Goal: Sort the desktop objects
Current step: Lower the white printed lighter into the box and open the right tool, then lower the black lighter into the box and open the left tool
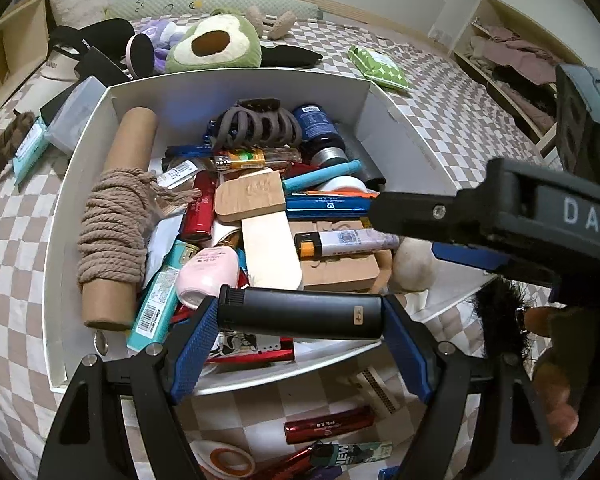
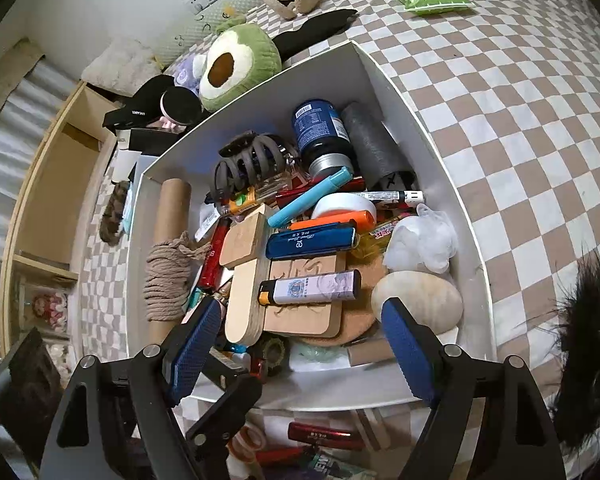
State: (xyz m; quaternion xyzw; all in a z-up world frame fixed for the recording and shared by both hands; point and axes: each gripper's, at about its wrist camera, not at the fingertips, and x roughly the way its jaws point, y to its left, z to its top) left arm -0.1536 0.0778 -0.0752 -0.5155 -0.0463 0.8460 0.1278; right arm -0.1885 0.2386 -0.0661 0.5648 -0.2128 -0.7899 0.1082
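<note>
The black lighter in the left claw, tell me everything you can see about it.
The black lighter is a long, smooth, matte bar that looks like plastic or coated metal, with a ridged cap at its left end and a small pale mark near its right end. It lies level, crosswise between the blue pads of the left claw, which clamp its two ends. It hangs just above the near edge of the white box, over the clutter inside.
</note>
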